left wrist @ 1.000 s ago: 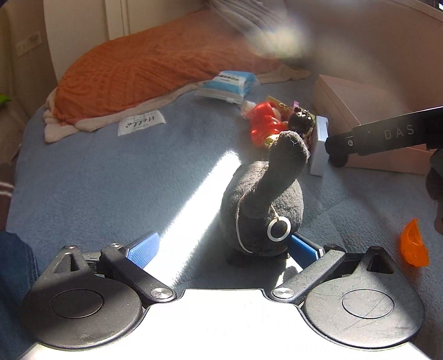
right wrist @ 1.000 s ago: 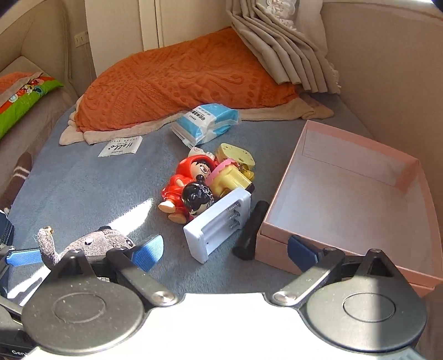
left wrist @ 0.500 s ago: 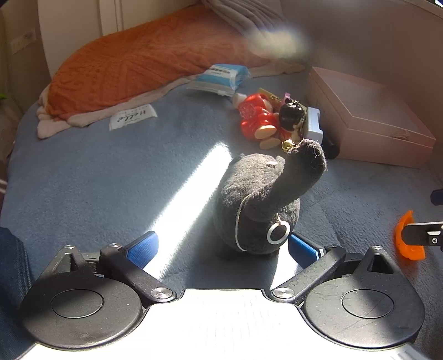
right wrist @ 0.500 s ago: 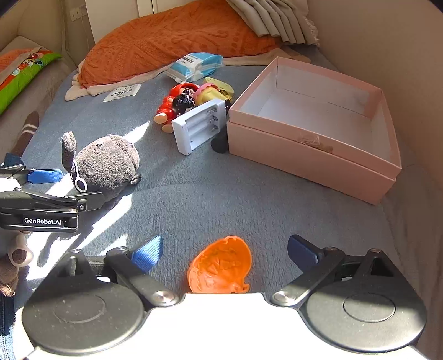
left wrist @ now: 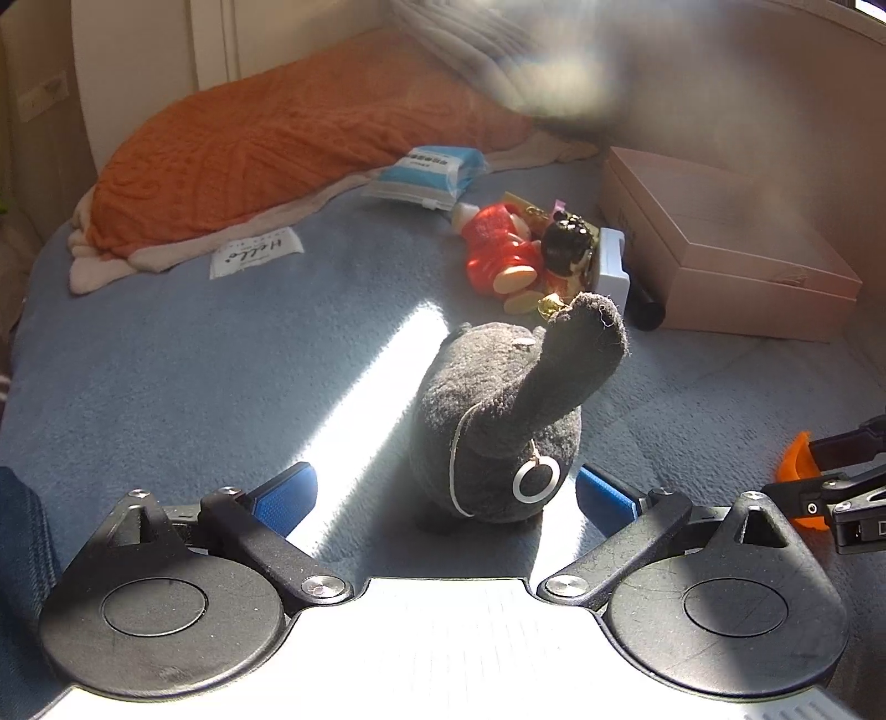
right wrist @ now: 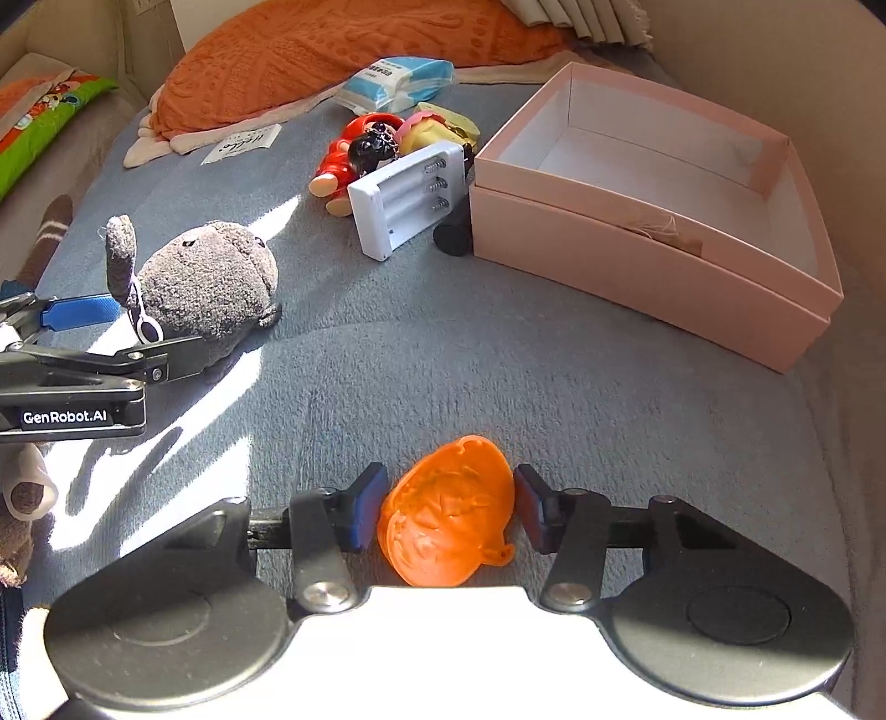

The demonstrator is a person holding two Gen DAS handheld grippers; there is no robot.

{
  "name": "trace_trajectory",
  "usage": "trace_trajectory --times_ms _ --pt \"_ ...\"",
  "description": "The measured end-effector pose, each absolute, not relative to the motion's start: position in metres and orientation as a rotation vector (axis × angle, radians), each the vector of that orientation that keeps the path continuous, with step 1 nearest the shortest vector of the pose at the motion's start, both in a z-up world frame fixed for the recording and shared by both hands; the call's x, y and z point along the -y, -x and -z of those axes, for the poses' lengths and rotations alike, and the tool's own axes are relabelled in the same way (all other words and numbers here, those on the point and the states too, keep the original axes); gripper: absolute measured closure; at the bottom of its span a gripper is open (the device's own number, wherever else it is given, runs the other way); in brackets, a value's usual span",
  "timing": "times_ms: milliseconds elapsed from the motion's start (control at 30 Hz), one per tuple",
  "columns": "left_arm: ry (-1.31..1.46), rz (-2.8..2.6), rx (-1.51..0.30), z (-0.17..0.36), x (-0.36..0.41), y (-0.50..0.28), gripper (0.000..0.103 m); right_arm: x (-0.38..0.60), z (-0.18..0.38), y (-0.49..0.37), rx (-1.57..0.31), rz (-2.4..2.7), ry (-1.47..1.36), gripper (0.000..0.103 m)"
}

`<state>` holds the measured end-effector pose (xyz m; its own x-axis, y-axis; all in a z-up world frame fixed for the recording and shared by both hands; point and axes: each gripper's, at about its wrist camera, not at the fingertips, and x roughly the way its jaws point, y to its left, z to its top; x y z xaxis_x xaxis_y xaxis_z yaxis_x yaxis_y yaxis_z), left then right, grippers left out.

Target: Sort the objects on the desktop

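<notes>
An orange pumpkin-shaped toy (right wrist: pixel 448 515) lies on the grey-blue blanket, between the blue pads of my right gripper (right wrist: pixel 449 507). The jaws are closing and both pads touch its sides. In the left wrist view the same toy (left wrist: pixel 792 471) shows at the right edge behind the right gripper's fingers. My left gripper (left wrist: pixel 443 498) stands open around a grey plush toy (left wrist: pixel 498 410) with a raised limb and a white ring; its right pad (left wrist: pixel 603 498) is close to the plush, its left pad well apart. An empty pink box (right wrist: pixel 637 260) sits at the back right.
Beside the box lie a white battery holder (right wrist: pixel 407 202), a black cylinder (right wrist: pixel 451 238), a red doll (right wrist: pixel 346 158) and other small figures. Farther back are a blue tissue pack (right wrist: pixel 396 80), a "hello" card (right wrist: pixel 243 144) and an orange cover (right wrist: pixel 343 50).
My right gripper swung from over the figures and box back down to the orange toy, and its jaws went from wide open to closed around it. The left gripper stayed at the plush.
</notes>
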<state>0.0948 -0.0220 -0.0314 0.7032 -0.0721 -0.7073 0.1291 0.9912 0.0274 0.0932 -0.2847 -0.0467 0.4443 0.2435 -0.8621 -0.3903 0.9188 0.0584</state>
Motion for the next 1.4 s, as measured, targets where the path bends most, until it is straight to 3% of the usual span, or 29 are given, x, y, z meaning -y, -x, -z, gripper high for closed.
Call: trace_trajectory --times_ms 233,333,400,500,867,1133,1200,1267,1333,1400 --pt "-0.143 0.089 -0.7 0.034 0.038 -0.102 0.004 0.28 0.035 -0.075 -1.048 -0.41 0.166 0.053" --pt "-0.141 0.128 -0.688 0.033 0.04 -0.099 0.02 0.286 0.021 -0.065 -1.066 -0.415 0.111 0.053" --pt "-0.158 0.156 -0.674 0.029 0.042 -0.094 0.039 0.292 0.009 -0.054 -1.067 -0.429 0.079 0.053" --pt "-0.199 0.164 -0.669 0.02 0.045 -0.085 0.043 0.306 -0.014 -0.031 -1.028 -0.457 0.061 0.053" --pt "-0.271 0.366 -0.542 -0.067 0.092 -0.01 0.044 0.387 -0.08 0.004 -0.836 -0.402 -0.011 0.053" --pt "-0.324 0.41 -0.378 -0.092 0.165 -0.072 0.043 0.421 -0.116 -0.091 -0.659 -0.328 -0.088 0.053" --pt "-0.329 0.41 -0.339 -0.098 0.184 -0.103 0.035 0.429 -0.128 -0.133 -0.61 -0.309 -0.126 0.052" --pt "-0.353 0.4 -0.329 -0.099 0.199 -0.13 0.033 0.436 -0.136 -0.165 -0.578 -0.252 -0.162 0.035" --pt "-0.331 0.365 -0.364 -0.097 0.198 -0.145 0.032 0.442 -0.139 -0.181 -0.549 -0.191 -0.183 0.027" --pt "-0.282 0.369 -0.405 -0.091 0.182 -0.145 0.021 0.446 -0.13 -0.181 -0.527 -0.173 -0.186 0.018"
